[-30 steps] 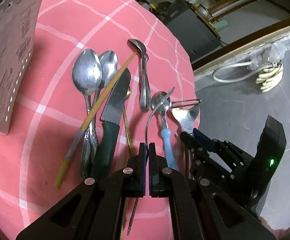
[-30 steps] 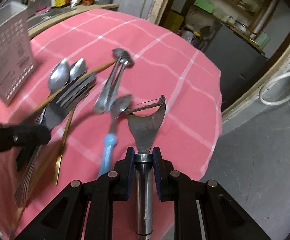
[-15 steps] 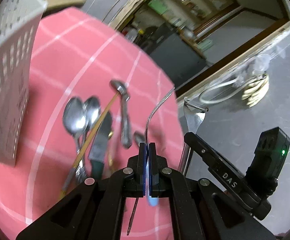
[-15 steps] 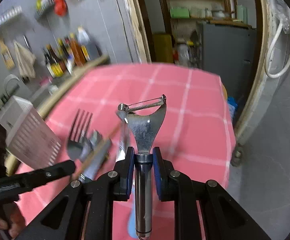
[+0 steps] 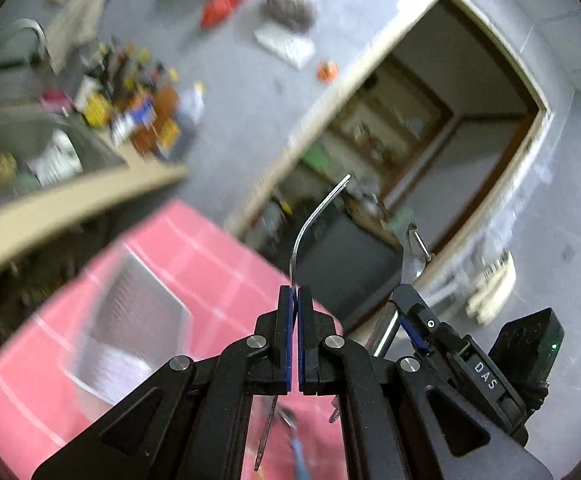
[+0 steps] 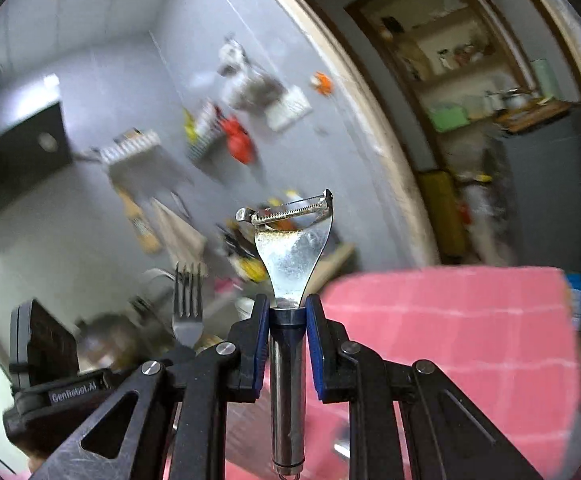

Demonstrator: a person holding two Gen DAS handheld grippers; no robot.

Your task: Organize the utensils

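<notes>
My left gripper (image 5: 295,294) is shut on a steel fork (image 5: 313,218), seen edge-on and pointing up; the fork's tines also show in the right wrist view (image 6: 188,300). My right gripper (image 6: 287,310) is shut on a steel Y-shaped peeler (image 6: 292,248), blade up; the peeler also shows in the left wrist view (image 5: 412,252), just right of the fork. Both tools are held high above the pink checked tablecloth (image 5: 218,256). A blurred white perforated utensil holder (image 5: 138,320) stands on the cloth below and left of the left gripper.
A few utensils (image 5: 286,432) show dimly under the left gripper. A counter with a sink (image 5: 22,152) and bottles (image 5: 146,116) lies behind the table. A doorway (image 6: 486,132) to a storeroom is at the right. The table edge (image 6: 562,292) is at the right.
Both grippers have risen and tilted upward, lifting the fork and the peeler well off the table. The utensil pile has dropped out of sight below.
</notes>
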